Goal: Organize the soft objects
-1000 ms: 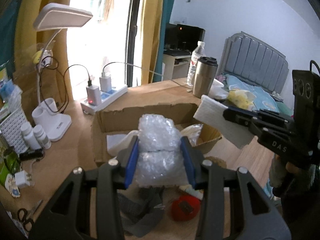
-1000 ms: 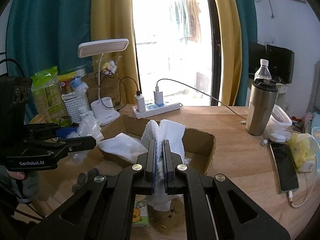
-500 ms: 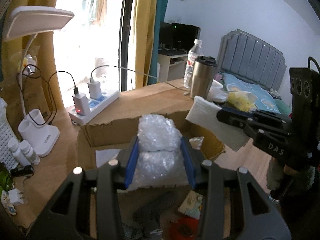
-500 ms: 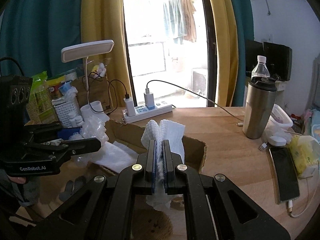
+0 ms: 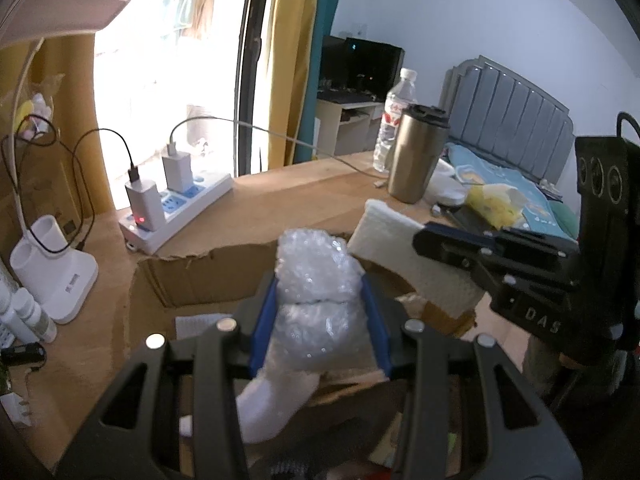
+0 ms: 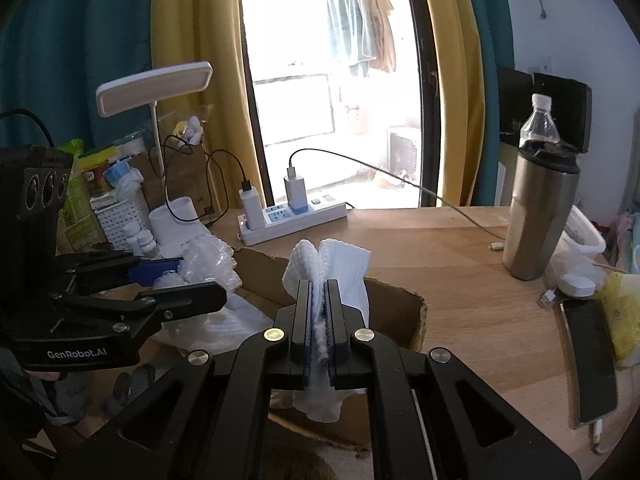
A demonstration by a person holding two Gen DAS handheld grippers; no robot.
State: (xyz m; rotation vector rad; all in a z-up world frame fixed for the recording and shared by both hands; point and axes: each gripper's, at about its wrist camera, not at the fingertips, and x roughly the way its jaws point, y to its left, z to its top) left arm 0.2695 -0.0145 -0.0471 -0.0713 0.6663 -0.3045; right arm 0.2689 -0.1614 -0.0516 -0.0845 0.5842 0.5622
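Observation:
My left gripper (image 5: 318, 292) is shut on a clear bubble-wrap wad (image 5: 316, 276), its blue pads pressing both sides, and hangs over the open cardboard box (image 5: 192, 276). In the right wrist view the same left gripper (image 6: 200, 280) and bubble wrap (image 6: 208, 260) show at the left, above the box (image 6: 396, 308). My right gripper (image 6: 319, 292) is shut on a folded white waffle cloth (image 6: 340, 268), also above the box. From the left wrist view that right gripper (image 5: 424, 236) comes in from the right with the cloth (image 5: 400, 256). White soft packing (image 6: 236, 320) lies in the box.
A white power strip (image 6: 292, 220) with chargers and cables sits behind the box. A desk lamp (image 6: 156, 88) and white basket (image 6: 116, 216) stand at the left. A steel tumbler (image 6: 536, 216), water bottle (image 6: 540, 124), phone (image 6: 588, 356) and yellow tissue pack (image 6: 620, 320) are at the right.
Both grippers have moved forward and slightly down over the box, each still holding its item. The box's far wall and the power strip now appear closer.

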